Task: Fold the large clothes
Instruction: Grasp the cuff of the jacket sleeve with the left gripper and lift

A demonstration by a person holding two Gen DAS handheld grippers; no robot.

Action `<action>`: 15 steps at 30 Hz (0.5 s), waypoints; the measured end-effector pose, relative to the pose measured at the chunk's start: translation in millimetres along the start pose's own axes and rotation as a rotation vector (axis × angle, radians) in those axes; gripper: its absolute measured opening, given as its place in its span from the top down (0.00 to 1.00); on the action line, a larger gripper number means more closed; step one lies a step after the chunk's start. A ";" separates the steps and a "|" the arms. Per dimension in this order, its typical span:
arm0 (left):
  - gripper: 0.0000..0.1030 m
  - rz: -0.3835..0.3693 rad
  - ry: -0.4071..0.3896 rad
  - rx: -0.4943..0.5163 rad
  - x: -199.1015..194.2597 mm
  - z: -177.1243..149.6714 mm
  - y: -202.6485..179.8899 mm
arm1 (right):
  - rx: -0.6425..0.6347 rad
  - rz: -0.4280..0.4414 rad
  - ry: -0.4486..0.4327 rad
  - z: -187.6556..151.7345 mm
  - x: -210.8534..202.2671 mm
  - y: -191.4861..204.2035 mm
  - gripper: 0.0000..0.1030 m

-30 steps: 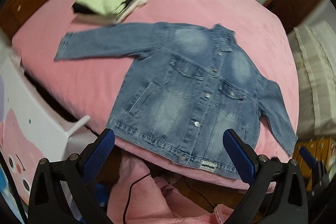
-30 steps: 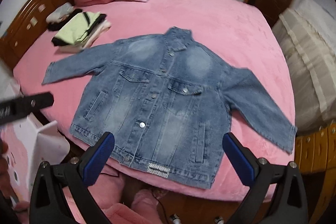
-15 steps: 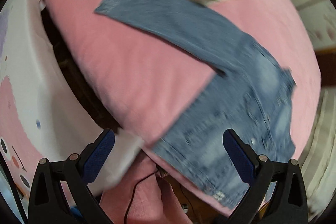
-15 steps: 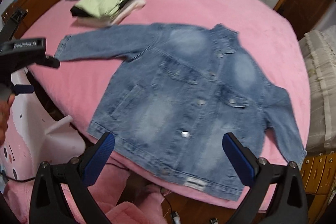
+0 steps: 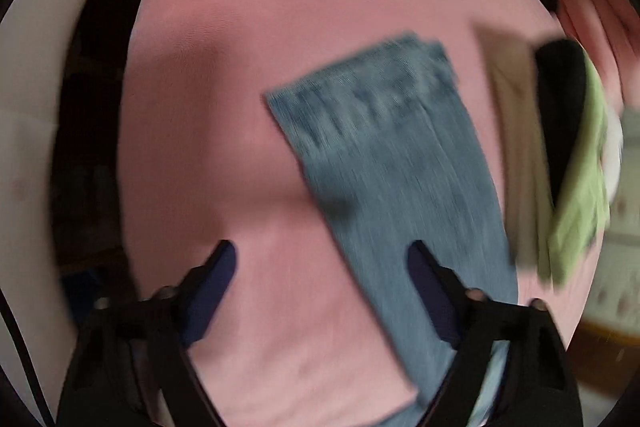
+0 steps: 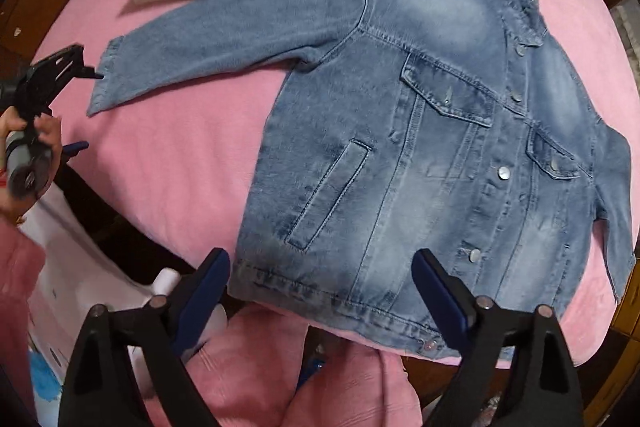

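Gripping the left gripper (image 6: 82,109) at nine o'clock in the right wrist view, a hand (image 6: 38,135) with fingers curled round its handle; jaws closing yet still apart, holding nothing, upper tip just beside the sleeve cuff (image 6: 104,79). Seen through the left wrist view, blurred: left gripper (image 5: 320,259) pointing steeply down over soft pink bedspread (image 5: 224,115), faded ribbed cuff (image 5: 360,99) now close at one o'clock, where a second ago the whole garment lay far off. Lying flat, buttoned, front up across the centre, denim jacket (image 6: 440,155), stiff blue cloth with pale worn patches and metal buttons. Hovering at six o'clock over the hem, right gripper (image 6: 322,277), jaws closing, wide apart, empty, nearer than before
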State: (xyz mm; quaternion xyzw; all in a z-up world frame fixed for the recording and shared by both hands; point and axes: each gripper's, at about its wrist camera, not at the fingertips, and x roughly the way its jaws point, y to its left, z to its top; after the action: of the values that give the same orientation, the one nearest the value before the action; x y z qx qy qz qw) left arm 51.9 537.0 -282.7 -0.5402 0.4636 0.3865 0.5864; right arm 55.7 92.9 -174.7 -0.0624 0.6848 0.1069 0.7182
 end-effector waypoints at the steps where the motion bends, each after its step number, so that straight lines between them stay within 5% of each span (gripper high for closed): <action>1: 0.32 -0.001 -0.009 -0.032 11.1 6.2 3.0 | 0.010 0.006 -0.004 2.1 2.5 -2.6 0.11; 6: 0.39 -0.041 -0.066 -0.098 45.0 24.3 5.0 | 0.017 0.008 0.026 10.6 27.9 -21.2 0.11; 8: 0.63 -0.057 -0.139 -0.039 42.8 24.6 -3.8 | 0.040 0.000 0.059 12.1 39.5 -30.8 0.11; 11: 0.81 -0.093 -0.223 0.088 39.2 19.1 -18.1 | 0.113 0.025 0.088 10.2 50.8 -50.2 0.11; 15: 0.87 -0.160 -0.285 0.127 29.6 9.7 -22.9 | 0.142 0.029 0.099 9.3 58.5 -64.5 0.11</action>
State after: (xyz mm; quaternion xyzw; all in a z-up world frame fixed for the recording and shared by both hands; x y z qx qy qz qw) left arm 83.1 542.5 -305.0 -0.4769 0.3549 0.3812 0.7081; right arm 82.4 36.6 -236.1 -0.0065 0.7262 0.0652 0.6844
